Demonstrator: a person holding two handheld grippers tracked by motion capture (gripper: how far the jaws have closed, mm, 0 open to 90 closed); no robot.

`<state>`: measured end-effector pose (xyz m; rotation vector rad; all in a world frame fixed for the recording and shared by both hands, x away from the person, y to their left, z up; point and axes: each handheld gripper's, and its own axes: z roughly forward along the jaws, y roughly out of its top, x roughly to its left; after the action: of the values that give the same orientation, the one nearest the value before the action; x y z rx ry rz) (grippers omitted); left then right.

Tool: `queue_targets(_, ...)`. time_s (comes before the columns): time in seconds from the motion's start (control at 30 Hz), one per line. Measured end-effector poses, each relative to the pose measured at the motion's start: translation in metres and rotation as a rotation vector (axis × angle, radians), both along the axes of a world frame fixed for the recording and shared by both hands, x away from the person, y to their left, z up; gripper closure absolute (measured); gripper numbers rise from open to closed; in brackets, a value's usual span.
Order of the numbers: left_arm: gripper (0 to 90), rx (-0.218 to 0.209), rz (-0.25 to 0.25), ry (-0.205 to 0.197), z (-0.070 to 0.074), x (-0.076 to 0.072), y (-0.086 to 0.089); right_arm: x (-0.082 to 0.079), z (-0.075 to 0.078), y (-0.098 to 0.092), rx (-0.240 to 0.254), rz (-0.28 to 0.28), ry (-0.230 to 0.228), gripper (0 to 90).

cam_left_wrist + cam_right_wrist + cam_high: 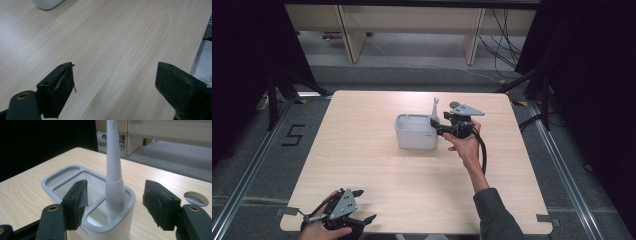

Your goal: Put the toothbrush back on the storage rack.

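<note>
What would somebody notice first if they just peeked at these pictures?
Probably the white holder standing near the middle of the wooden table, with a tall white brush handle sticking up out of its small end compartment. The right claw is right there beside it, jaws open on either side of the handle. The left claw waits open at the table's near edge.

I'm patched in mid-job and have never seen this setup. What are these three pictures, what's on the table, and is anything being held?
No robot here: a person holds a two-jaw hand gripper in each hand. The high view looks down on the wooden table. The other two pictures come from cameras riding on the grippers, looking along their black jaws. The left gripper sits open at the near edge, over bare wood. The right gripper is open, its jaws either side of a white brush handle standing in a grey-white holder. Nothing is gripped.
</note>
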<state>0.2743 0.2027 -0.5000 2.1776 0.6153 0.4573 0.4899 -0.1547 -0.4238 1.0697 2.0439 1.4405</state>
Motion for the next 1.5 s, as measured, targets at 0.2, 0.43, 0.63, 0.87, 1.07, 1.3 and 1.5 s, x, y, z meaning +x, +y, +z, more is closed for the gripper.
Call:
queue_targets(0.2, 14.8, 0.019, -0.005, -0.003, 0.001, 0.001, 0.001, -0.006, 0.001, -0.004, 0.006, 0.012, -0.003, 36.8)
queue_targets(0.43, 14.8, 0.017, -0.005, 0.0, 0.0, 0.0, 0.001, -0.01, 0.005, -0.006, 0.001, 0.013, -0.013, 36.6)
queue_targets(0.63, 14.8, 0.017, -0.003, -0.003, 0.0, 0.001, 0.001, -0.014, 0.006, -0.007, 0.01, 0.017, -0.01, 36.2)
queue_targets(0.87, 14.8, 0.017, 0.005, -0.015, 0.0, 0.0, 0.001, -0.018, 0.005, -0.01, 0.007, 0.033, -0.002, 35.0)
queue_targets(1.07, 14.8, 0.018, -0.001, -0.016, 0.001, 0.0, 0.0, -0.024, 0.005, -0.015, 0.001, 0.026, -0.012, 34.2)
queue_targets(1.3, 14.8, 0.024, -0.009, -0.02, 0.003, -0.001, 0.001, -0.03, 0.005, -0.022, -0.005, 0.026, 0.005, 33.1)
queue_targets(1.5, 14.8, 0.025, -0.013, -0.017, 0.003, -0.001, 0.001, -0.035, 0.003, -0.025, -0.002, 0.024, 0.009, 32.4)
